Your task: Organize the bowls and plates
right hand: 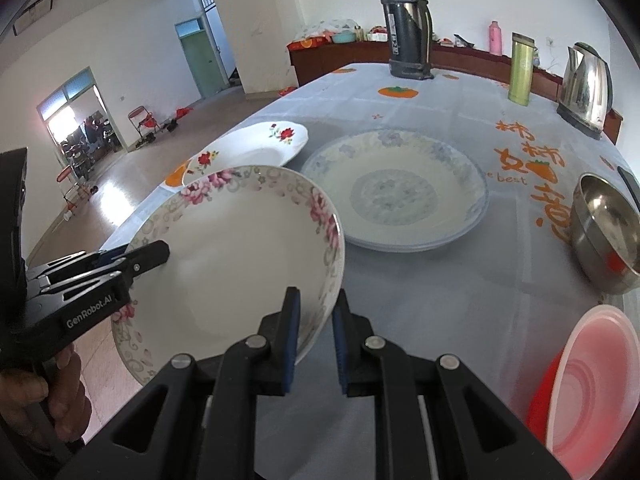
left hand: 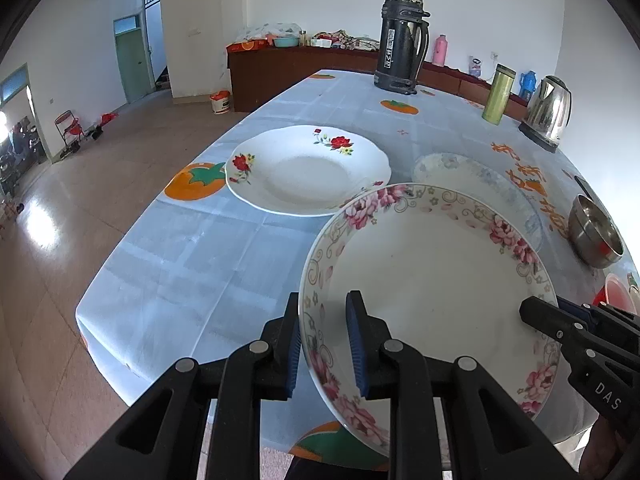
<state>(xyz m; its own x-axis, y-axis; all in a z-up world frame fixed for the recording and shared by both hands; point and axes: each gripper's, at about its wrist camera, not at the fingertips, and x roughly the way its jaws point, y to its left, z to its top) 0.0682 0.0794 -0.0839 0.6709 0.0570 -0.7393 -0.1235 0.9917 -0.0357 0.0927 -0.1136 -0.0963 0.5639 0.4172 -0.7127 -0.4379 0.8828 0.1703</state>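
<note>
A pink-flowered plate [left hand: 428, 276] is held tilted above the table by both grippers. My left gripper [left hand: 326, 344] is shut on its near left rim. My right gripper [right hand: 314, 338] is shut on its right rim; the plate also shows in the right wrist view [right hand: 240, 256]. A red-flowered plate [left hand: 304, 170] lies on the table to the left, also in the right wrist view [right hand: 256, 144]. A blue-patterned stack of plates [right hand: 396, 190] lies beyond, partly hidden in the left wrist view [left hand: 472, 176]. A steel bowl [right hand: 604, 232] and a red plastic bowl [right hand: 588, 384] sit at the right.
At the table's far side stand a black thermos [left hand: 402, 40], a green flask [left hand: 498, 94] and a steel kettle [left hand: 548, 110]. The table's left edge [left hand: 120, 248] drops to the tiled floor. A dark sideboard [left hand: 288, 68] stands behind.
</note>
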